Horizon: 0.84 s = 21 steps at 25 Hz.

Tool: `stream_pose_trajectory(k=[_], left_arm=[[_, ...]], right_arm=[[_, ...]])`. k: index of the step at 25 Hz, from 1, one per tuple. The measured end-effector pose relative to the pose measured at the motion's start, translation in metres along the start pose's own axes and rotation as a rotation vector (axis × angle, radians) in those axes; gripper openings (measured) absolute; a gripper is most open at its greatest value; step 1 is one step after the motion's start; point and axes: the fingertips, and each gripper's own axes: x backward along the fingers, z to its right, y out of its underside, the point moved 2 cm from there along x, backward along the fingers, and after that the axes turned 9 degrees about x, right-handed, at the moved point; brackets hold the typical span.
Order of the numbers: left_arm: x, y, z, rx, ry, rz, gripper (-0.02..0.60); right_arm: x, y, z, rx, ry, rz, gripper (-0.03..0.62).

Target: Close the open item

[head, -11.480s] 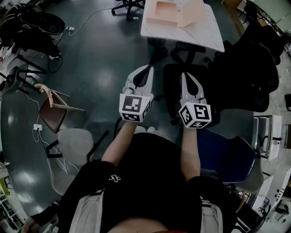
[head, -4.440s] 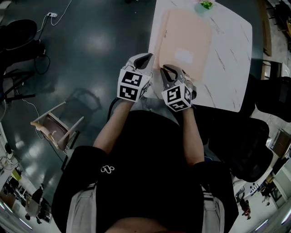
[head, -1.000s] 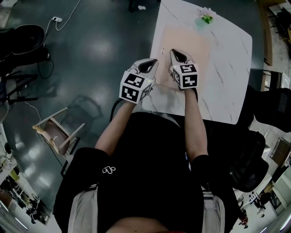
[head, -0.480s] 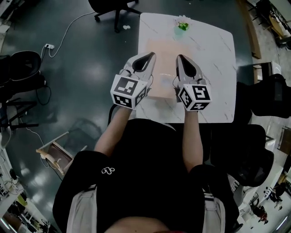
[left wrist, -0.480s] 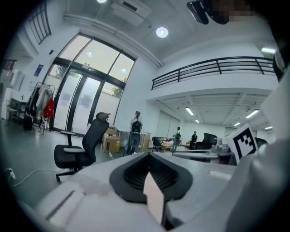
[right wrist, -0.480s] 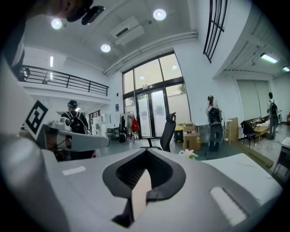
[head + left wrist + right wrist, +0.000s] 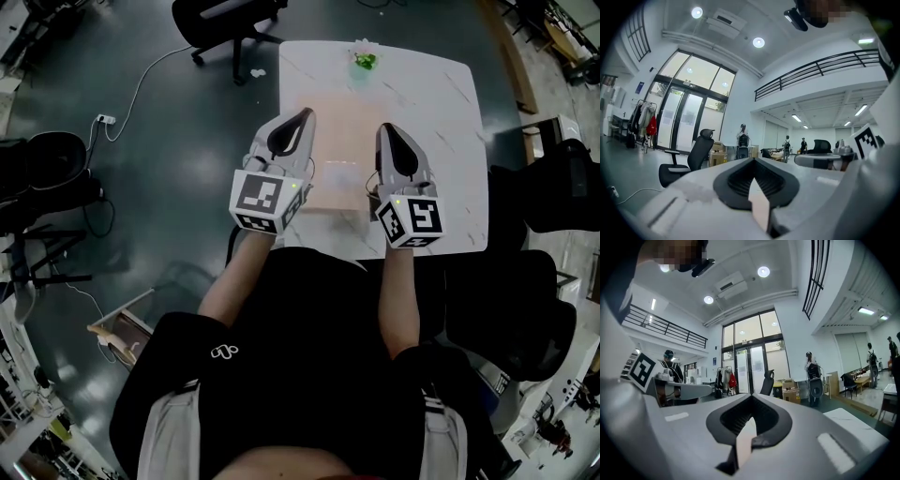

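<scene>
A flat peach item [image 7: 339,141] with a small pale label lies on the white marble table [image 7: 441,112]; I cannot tell from above how far it stands open. My left gripper [image 7: 302,114] is raised over the item's near left edge, jaws shut and empty. My right gripper [image 7: 387,128] is raised at the item's right edge, also shut with nothing in it. In the left gripper view the left gripper [image 7: 753,161] points out level into the room, and in the right gripper view so does the right gripper [image 7: 751,397]; neither shows the table.
A small green thing [image 7: 364,60] sits at the table's far edge. A black office chair [image 7: 225,19] stands at the far left of the table, and dark chairs [image 7: 525,309] crowd its right. A cable [image 7: 141,89] and a tipped wooden chair [image 7: 122,333] lie on the dark floor at left.
The table has come squarely in front of me. My right gripper has drawn back from over the peach item to its right edge, and the two grippers now stand farther apart.
</scene>
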Motion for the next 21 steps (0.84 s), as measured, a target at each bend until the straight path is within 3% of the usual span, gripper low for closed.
stream_pose_trajectory(k=[21], left_arm=[[0.011, 0.01, 0.005, 0.027, -0.022, 0.003, 0.0]], right_arm=[[0.006, -0.002, -0.011, 0.031, -0.039, -0.009, -0.009]])
